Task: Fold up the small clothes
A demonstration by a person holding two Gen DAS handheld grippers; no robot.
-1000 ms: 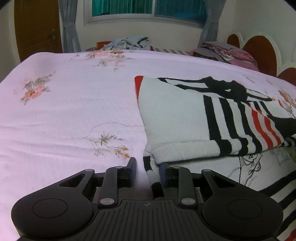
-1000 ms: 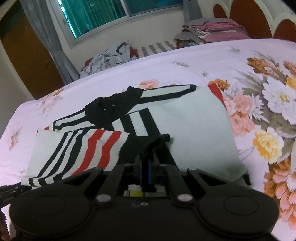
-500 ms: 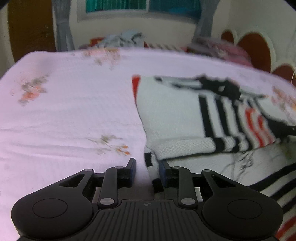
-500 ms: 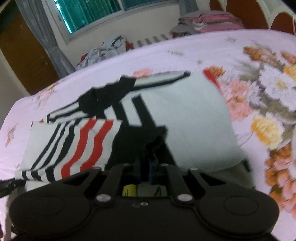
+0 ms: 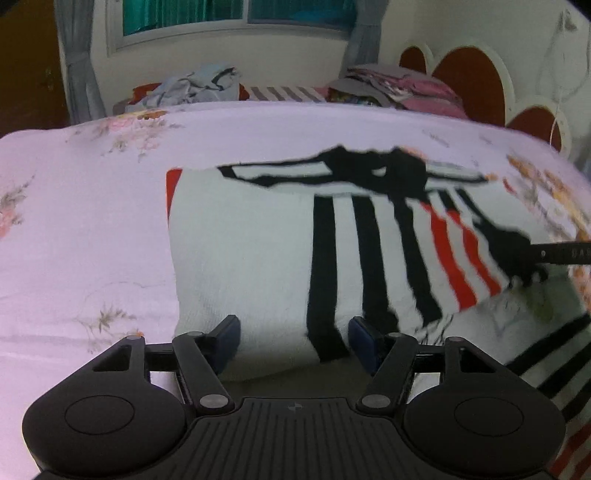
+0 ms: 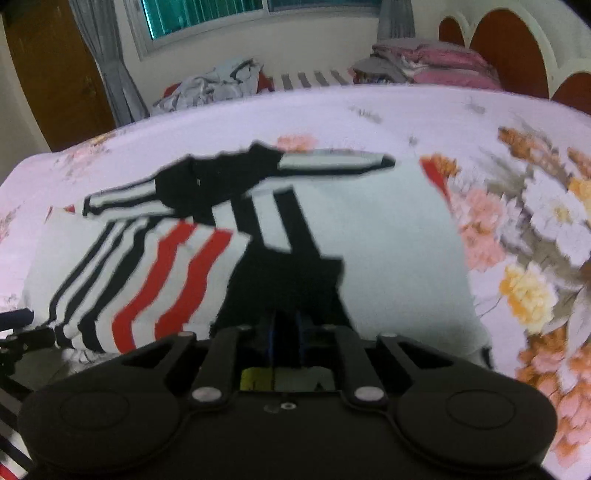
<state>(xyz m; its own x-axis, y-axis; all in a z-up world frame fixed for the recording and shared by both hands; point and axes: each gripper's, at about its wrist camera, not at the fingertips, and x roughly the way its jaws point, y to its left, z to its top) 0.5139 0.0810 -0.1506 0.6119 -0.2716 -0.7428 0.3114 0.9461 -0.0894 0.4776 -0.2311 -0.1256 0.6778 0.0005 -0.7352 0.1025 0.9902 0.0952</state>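
We find a white knitted sweater with black and red stripes lying partly folded on a pink flowered bedsheet, filling the centre of both wrist views. A striped sleeve is laid across its body; the black collar sits toward the upper middle of the frame.

The left gripper stands released at the lower centre of its view, its blue-padded fingers spread wide on either side of the near folded edge of the sweater, with cloth between them but not pinched.

The right gripper is clenched on a dark fold of the sweater at the lower centre of its own view; the two pads are nearly together with black fabric rising from between them. In the left view we see this gripper entering from the right edge, gripping the black end of the sleeve.

Toward the top of both frames we note a loose heap of clothes and a stack of folded linen beyond the far edge of the bed, beneath a window. A scalloped headboard occupies the upper right.
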